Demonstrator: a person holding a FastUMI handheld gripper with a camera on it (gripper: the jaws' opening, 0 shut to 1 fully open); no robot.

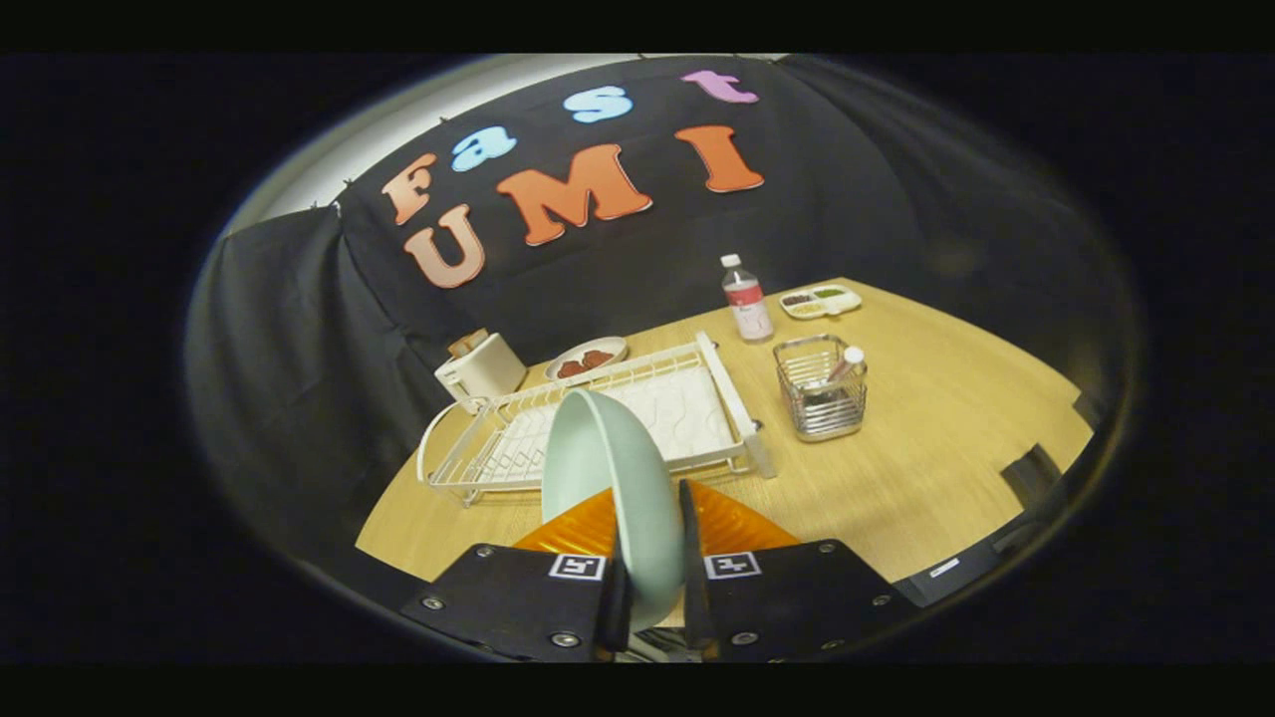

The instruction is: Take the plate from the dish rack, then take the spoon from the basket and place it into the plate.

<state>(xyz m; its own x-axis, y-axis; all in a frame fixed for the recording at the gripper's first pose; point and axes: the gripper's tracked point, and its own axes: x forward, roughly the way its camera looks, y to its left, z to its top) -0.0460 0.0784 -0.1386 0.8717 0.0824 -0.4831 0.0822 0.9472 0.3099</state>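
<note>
Now plate (618,478) upright between closed fingers (687,538), above rack (598,418).

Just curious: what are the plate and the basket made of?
Plate, clamped edge-on between the fingers: probably ceramic or melamine, pale green, smooth and matte. Basket: metal wire, shiny, see-through grid.

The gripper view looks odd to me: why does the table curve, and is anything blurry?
Gripper view: fisheye bending bows the table edge; the plate held between the fingers looks oversized and slightly soft, the dish rack and basket sharper; light dims outward.
</note>
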